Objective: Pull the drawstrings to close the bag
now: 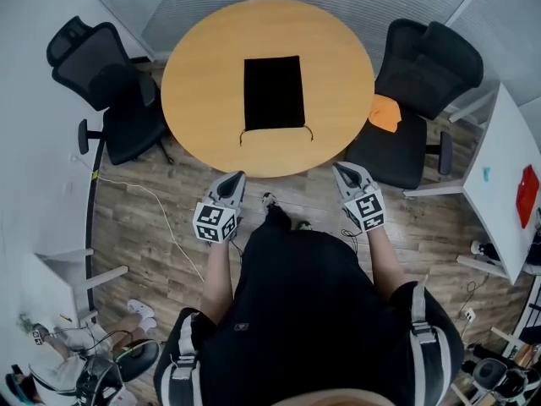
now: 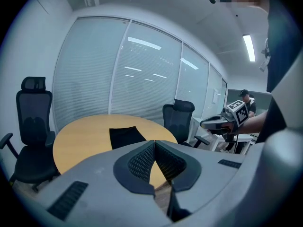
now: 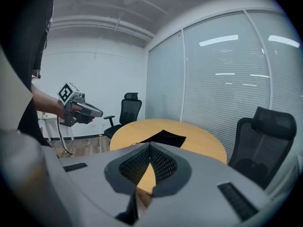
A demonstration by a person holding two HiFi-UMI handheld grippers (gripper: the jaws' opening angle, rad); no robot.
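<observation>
A flat black drawstring bag (image 1: 274, 92) lies in the middle of the round wooden table (image 1: 194, 83), its opening toward me. Thin drawstrings (image 1: 243, 133) curl out at the two near corners of the bag. My left gripper (image 1: 232, 181) hangs off the table's near edge, left of the bag, shut and empty. My right gripper (image 1: 346, 172) is held level with it on the right, also shut with nothing between the jaws. The bag (image 2: 125, 135) lies ahead in the left gripper view, and the bag (image 3: 163, 138) shows again in the right gripper view.
A black office chair (image 1: 106, 83) stands left of the table. Another black chair (image 1: 423, 74) at the right has an orange cloth (image 1: 385, 112) on its seat. A white desk (image 1: 511, 201) stands at the far right. A white cable (image 1: 165, 218) runs across the wooden floor.
</observation>
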